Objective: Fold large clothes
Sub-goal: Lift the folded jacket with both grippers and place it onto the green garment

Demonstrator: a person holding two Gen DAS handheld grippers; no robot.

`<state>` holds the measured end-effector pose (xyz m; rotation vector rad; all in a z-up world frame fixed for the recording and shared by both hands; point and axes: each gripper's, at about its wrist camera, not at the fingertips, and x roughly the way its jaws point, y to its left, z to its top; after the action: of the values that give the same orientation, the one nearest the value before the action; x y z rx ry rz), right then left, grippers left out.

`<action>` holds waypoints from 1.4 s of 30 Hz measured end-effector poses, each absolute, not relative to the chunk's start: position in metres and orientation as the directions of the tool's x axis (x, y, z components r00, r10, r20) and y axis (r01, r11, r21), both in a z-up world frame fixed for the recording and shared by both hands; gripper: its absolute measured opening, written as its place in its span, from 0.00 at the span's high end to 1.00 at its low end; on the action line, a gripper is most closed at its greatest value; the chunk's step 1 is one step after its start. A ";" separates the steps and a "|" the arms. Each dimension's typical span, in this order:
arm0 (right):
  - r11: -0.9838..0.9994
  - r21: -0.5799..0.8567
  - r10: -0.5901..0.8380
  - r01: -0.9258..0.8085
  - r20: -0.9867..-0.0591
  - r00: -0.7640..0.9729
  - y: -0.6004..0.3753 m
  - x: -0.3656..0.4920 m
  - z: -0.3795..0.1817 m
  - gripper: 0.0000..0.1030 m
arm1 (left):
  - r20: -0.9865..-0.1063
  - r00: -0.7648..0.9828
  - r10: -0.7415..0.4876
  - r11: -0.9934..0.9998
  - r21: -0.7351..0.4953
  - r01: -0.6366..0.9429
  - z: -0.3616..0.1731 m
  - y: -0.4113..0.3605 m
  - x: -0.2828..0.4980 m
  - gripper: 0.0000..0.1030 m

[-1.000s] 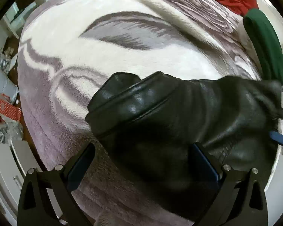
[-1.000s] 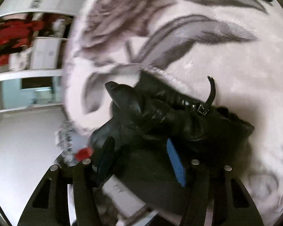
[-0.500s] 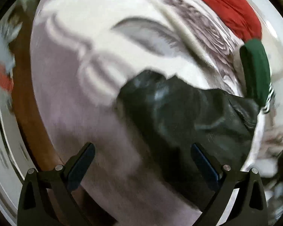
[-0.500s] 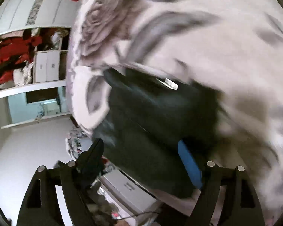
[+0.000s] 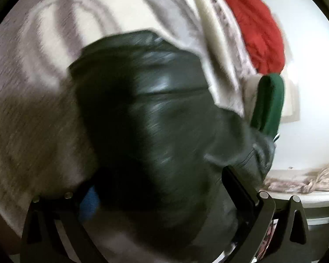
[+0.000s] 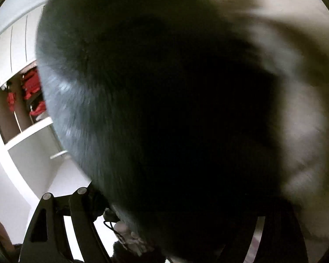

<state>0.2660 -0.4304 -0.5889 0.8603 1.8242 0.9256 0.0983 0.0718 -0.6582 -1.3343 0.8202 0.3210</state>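
A black leather jacket point(image 5: 155, 118) lies bunched on a grey and white floral blanket point(image 5: 43, 50). In the left wrist view my left gripper point(image 5: 160, 188) stands wide open, its fingers on either side of the jacket's near part, not closed on it. In the right wrist view the jacket point(image 6: 164, 100) fills most of the frame, very close and dark. It hides the tips of my right gripper point(image 6: 175, 214); the finger bases stand far apart. The frame is blurred.
A red garment point(image 5: 256, 28) and a green garment point(image 5: 269, 103) lie at the blanket's far right edge. A white wall and a rumpled beige cloth point(image 5: 307, 179) are at the right. Wardrobe shelves with red clothes point(image 6: 30, 92) stand at the left.
Both grippers have swung and pushed in close to the jacket. The jacket now fills the right wrist view. The left view has turned right, towards the red and green garments.
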 end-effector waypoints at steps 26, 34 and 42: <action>0.413 0.910 0.893 -0.038 -0.413 -0.178 -0.412 0.373 -0.345 0.55 | -0.528 0.844 -0.089 0.486 -0.763 -0.426 -0.451 0.097 0.250 0.83; 0.411 0.904 0.905 -0.117 -0.420 -0.067 -0.435 0.504 -0.249 0.55 | -0.434 0.887 -0.154 0.536 -0.791 -0.294 -0.402 0.103 0.401 0.83; 0.390 0.913 0.915 -0.117 -0.398 -0.057 -0.431 0.683 -0.244 0.55 | -0.404 0.893 -0.199 0.586 -0.780 -0.222 -0.417 0.109 0.545 0.83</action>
<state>0.6827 -0.4306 -0.2440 0.7946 1.3553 1.0067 0.5453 0.1086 -0.4169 -0.9553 0.4853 0.0136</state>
